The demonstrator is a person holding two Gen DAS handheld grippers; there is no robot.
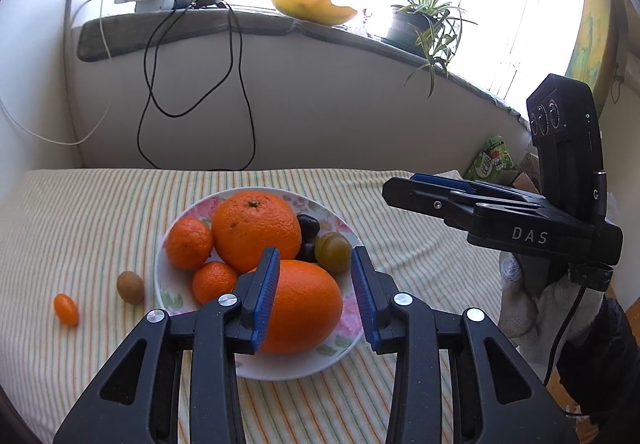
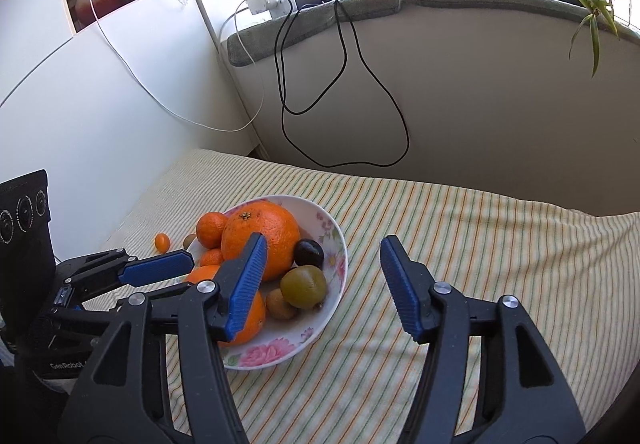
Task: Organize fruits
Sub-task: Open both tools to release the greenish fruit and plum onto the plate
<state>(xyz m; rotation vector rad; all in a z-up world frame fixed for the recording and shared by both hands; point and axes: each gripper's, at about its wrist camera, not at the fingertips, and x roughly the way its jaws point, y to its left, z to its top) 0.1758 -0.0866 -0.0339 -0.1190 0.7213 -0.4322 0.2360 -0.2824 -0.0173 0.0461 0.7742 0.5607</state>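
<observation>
Striped cloth point(image 1: 100, 212): pale fabric with thin green and orange lines, covering the whole work surface under both grippers.
Plate point(image 1: 276, 368): white with pink flowers, on the cloth in front of the left gripper, piled with fruit.
Near orange point(image 1: 304, 308): large, smooth, at the plate's front edge, seen between the left gripper's blue pads.
Big orange point(image 1: 256, 230): behind it, stem scar upward, the largest fruit.
Mandarins: one point(image 1: 188, 244) at the plate's left, a smaller one point(image 1: 214, 282) in front of it.
Green plum point(image 1: 333, 252): at the plate's right side, beside two dark fruits point(image 1: 308, 226).
Loose fruit: a brown kiwi point(image 1: 130, 287) just left of the plate and a small kumquat point(image 1: 66, 309) further left, both on the cloth.
Left gripper point(image 1: 316, 296): angled down over the plate, jaws partly apart, gripping nothing.
Right gripper point(image 2: 324, 284): jaws wide and empty, over the plate's right rim; a gloved hand point(image 1: 528, 308) holds it.
Windowsill point(image 1: 180, 28): grey pad, black cables point(image 1: 240, 84), yellow bowl point(image 1: 316, 8), potted plant point(image 1: 424, 20).
</observation>
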